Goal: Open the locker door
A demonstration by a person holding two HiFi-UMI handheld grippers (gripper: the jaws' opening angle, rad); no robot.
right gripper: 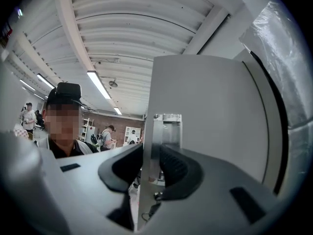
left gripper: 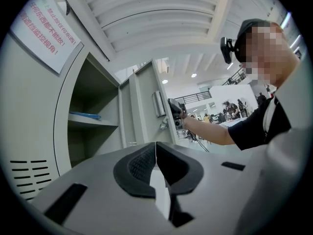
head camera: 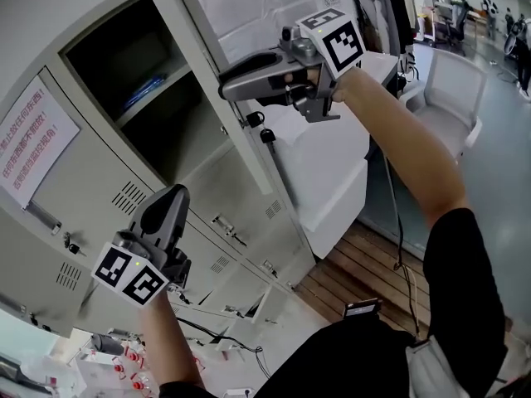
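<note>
The grey locker door (head camera: 332,168) stands swung out from its open compartment (head camera: 162,106). My right gripper (head camera: 229,84) is shut on the door's free edge, near the metal handle. In the right gripper view the door's edge (right gripper: 152,146) runs between the two pads of that gripper (right gripper: 154,169). The left gripper (head camera: 169,196) hangs lower left, in front of the lower lockers, shut with nothing in it; its pads meet (left gripper: 155,153). From the left gripper view I see the open door (left gripper: 143,106), its handle (left gripper: 158,103) and the right gripper (left gripper: 174,107) on it.
A blue item (head camera: 151,89) lies on the shelf inside the compartment. A notice with red print (head camera: 33,143) hangs on the neighbouring door. Closed lockers with handles (head camera: 228,229) sit below. Wooden floor (head camera: 373,264), a white chair (head camera: 452,98) and cables lie to the right.
</note>
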